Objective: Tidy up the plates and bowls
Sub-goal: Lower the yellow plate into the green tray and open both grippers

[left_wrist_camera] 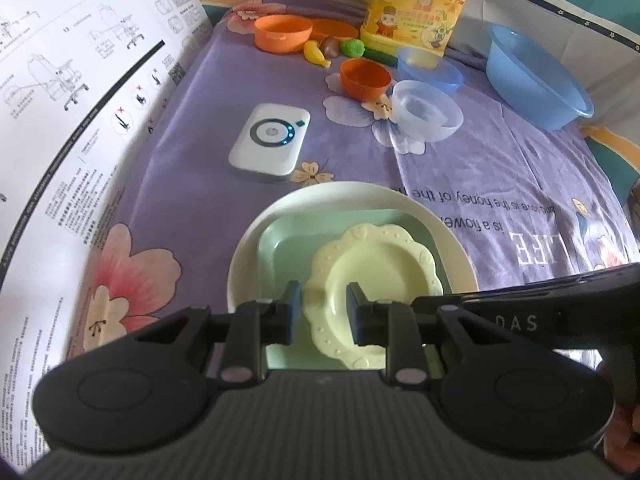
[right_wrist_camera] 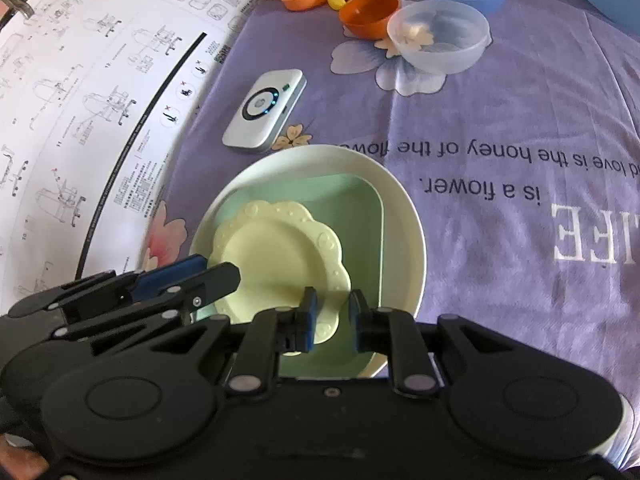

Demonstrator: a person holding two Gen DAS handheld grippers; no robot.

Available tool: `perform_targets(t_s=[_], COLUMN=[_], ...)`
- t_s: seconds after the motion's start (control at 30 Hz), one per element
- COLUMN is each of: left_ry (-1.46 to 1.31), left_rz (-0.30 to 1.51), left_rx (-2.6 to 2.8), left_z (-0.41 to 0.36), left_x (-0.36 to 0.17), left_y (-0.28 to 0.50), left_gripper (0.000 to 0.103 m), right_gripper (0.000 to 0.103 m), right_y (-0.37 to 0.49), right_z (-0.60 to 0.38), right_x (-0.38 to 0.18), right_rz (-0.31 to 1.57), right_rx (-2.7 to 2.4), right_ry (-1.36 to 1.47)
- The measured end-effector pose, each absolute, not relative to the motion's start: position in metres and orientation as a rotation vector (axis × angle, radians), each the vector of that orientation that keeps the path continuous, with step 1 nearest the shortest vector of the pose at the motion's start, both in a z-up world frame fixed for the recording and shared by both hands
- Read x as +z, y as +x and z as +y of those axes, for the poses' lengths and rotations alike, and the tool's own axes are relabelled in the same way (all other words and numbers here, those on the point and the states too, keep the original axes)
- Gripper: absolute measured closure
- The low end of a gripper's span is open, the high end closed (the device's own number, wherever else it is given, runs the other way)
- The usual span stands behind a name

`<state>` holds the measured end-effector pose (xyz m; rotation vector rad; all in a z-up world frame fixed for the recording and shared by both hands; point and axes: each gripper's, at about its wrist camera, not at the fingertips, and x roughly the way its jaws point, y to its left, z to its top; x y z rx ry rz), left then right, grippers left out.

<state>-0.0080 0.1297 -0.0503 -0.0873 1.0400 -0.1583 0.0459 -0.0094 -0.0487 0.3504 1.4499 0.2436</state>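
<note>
A pale yellow scalloped plate (left_wrist_camera: pixel 372 276) lies in a mint green square plate (left_wrist_camera: pixel 288 248), which lies in a large cream round plate (left_wrist_camera: pixel 256 240). The stack also shows in the right wrist view: yellow plate (right_wrist_camera: pixel 276 256), green plate (right_wrist_camera: pixel 360 216), cream plate (right_wrist_camera: pixel 404 208). My left gripper (left_wrist_camera: pixel 323 312) is open and empty, its fingers just above the yellow plate's near rim. My right gripper (right_wrist_camera: pixel 333 320) is open and empty over the yellow plate's rim. The left gripper's fingers (right_wrist_camera: pixel 192 276) show at the left of the right wrist view. Farther back stand a clear bowl (left_wrist_camera: pixel 426 110), an orange bowl (left_wrist_camera: pixel 365 78) and a small blue bowl (left_wrist_camera: pixel 430 68).
A white device with blue lights (left_wrist_camera: pixel 270 142) lies beyond the stack. A big blue basin (left_wrist_camera: pixel 536 80), another orange bowl (left_wrist_camera: pixel 282 32), toy fruit (left_wrist_camera: pixel 316 54) and a yellow jug (left_wrist_camera: pixel 418 4) stand at the back. A printed manual sheet (left_wrist_camera: pixel 60 100) covers the left. Purple cloth (left_wrist_camera: pixel 500 184) covers the table.
</note>
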Motion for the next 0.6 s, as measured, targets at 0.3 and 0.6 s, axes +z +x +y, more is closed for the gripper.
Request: perform_targets(t_s=[0.3,0.6], left_ry=[-0.081,-0.081], left_rz=[1.053,1.046], left_rx=[-0.171,-0.164], left_z=[0.128,0.13], left_x=[-0.061,-0.064], left_y=[-0.001,-0.002], left_gripper=[0.08,0.072], right_gripper=[0.077,0.071], right_y=[0.049,0.049], right_z=[-0.004,-0.006], right_x=[-0.055,-0.053], right_rz=[1.445,1.425], right_rx=[0.242,0.253], right_ry=[0.332,0.348])
